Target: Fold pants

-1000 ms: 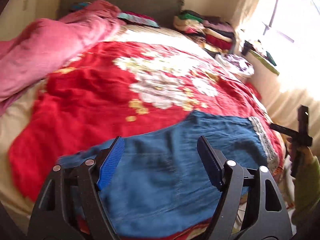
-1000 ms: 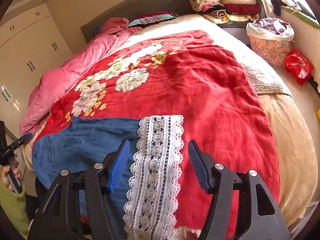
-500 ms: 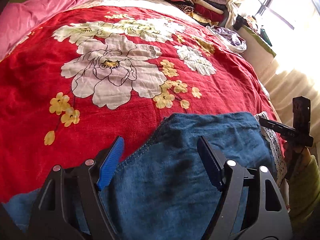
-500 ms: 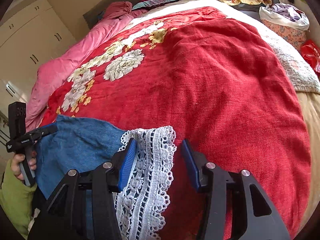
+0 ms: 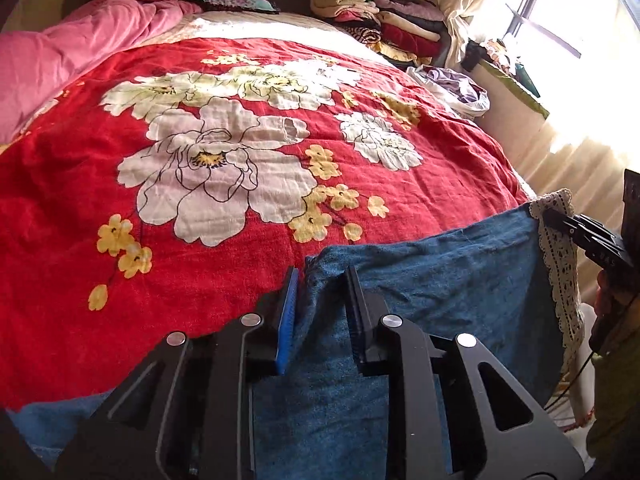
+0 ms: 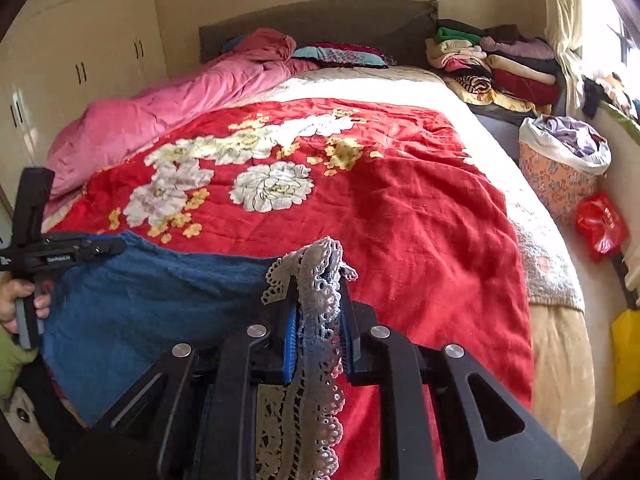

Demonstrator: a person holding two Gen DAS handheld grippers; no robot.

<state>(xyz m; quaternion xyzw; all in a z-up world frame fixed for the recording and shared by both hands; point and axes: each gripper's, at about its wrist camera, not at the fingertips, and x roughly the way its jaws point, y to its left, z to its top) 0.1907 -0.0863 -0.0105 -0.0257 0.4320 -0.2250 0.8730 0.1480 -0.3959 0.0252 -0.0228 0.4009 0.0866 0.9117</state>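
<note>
Blue pants (image 5: 432, 280) with a white lace hem (image 5: 560, 264) lie across the near end of a bed, on a red flowered blanket (image 5: 208, 168). My left gripper (image 5: 320, 280) is shut on the blue cloth at the pants' far left corner. My right gripper (image 6: 318, 292) is shut on the lace hem (image 6: 316, 280) and holds it bunched up off the blanket. Each gripper shows in the other's view, the left one (image 6: 100, 246) at the blue corner, the right one (image 5: 560, 218) at the lace edge.
A pink duvet (image 6: 168, 112) lies along the bed's left side, by white cupboards (image 6: 80, 52). A stack of folded clothes (image 6: 492, 68) sits at the far right. A floral laundry basket (image 6: 560, 172) and a red bag (image 6: 600, 226) stand on the floor right of the bed.
Both grippers have closed: the left on the blue corner, the right on the lace hem. The pants' far edge is now pulled taut between them and lifted.
</note>
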